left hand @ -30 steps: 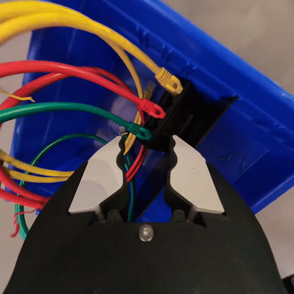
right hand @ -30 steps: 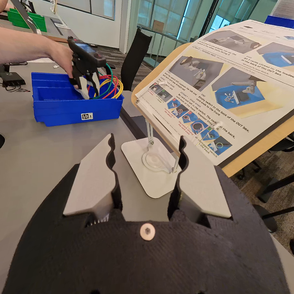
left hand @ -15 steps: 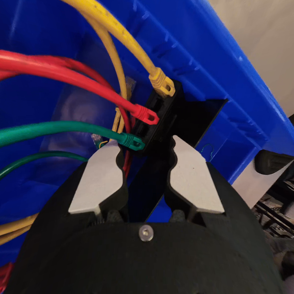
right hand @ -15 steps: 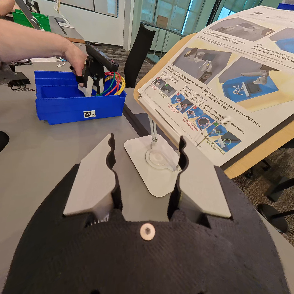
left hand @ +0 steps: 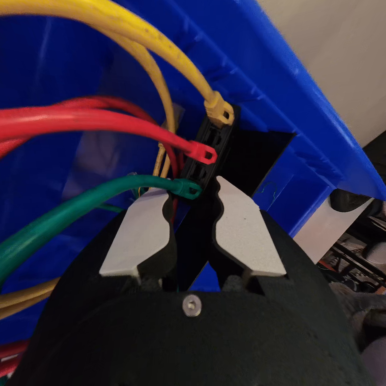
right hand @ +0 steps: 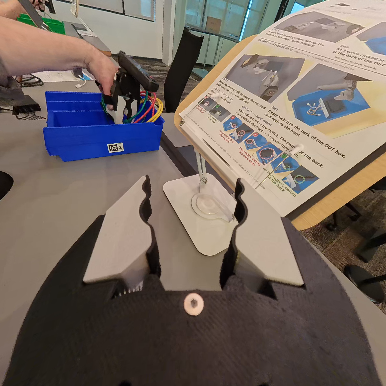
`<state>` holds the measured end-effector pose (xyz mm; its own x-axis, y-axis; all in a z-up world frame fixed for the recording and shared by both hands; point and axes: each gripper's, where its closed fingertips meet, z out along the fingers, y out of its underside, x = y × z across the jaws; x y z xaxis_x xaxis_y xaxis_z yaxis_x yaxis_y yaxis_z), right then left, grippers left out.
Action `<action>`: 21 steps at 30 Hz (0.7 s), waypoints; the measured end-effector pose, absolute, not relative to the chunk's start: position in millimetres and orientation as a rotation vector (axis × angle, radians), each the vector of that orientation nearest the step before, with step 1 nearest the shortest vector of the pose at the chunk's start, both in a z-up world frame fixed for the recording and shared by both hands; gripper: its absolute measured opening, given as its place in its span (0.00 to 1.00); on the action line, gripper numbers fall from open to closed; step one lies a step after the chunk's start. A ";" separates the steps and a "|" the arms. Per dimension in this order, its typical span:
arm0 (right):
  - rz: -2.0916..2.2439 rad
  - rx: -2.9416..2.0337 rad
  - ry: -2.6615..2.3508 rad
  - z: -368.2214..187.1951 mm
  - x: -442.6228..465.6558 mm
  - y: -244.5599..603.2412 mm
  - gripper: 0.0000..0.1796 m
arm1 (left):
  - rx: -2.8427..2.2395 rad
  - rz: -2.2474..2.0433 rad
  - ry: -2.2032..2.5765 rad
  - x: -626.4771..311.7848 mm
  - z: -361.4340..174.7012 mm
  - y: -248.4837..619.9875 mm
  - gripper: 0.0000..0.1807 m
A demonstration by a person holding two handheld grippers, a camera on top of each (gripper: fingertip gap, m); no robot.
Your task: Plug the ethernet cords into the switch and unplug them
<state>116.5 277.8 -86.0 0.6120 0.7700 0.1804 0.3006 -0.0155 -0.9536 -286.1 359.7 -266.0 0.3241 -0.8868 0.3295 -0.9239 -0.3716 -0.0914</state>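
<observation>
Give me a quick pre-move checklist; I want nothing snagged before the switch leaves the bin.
1. Left gripper shut on switch: ok, jaws pinch its lower edge.
2. Yellow plug, red plug, green plug seated: ok by look; click cannot tell.
3. Cords clear of jaws: not ok, the green plug touches the left jaw.
4. Blue bin flat on the table: ok.
5. Right gripper open and empty: ok.

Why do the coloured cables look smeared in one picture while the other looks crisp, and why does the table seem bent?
Left wrist view: the yellow cable and red cable are streaked by motion blur, and the blue bin interior is dim. Right wrist view: evenly lit and sharp, but the wide lens curves the table and the instruction sheet.
</observation>
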 end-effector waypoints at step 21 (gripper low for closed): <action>0.502 -1.552 -0.910 -70.9 114.7 269.2 0.44 | 2.755 0.560 -1.906 -292.5 -175.1 360.8 0.16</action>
<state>114.7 269.2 -70.9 0.5996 0.7805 0.1770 0.2661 0.0142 -0.9639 -292.5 360.8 -175.1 0.3268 -0.9372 0.1220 -0.8540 -0.3481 -0.3865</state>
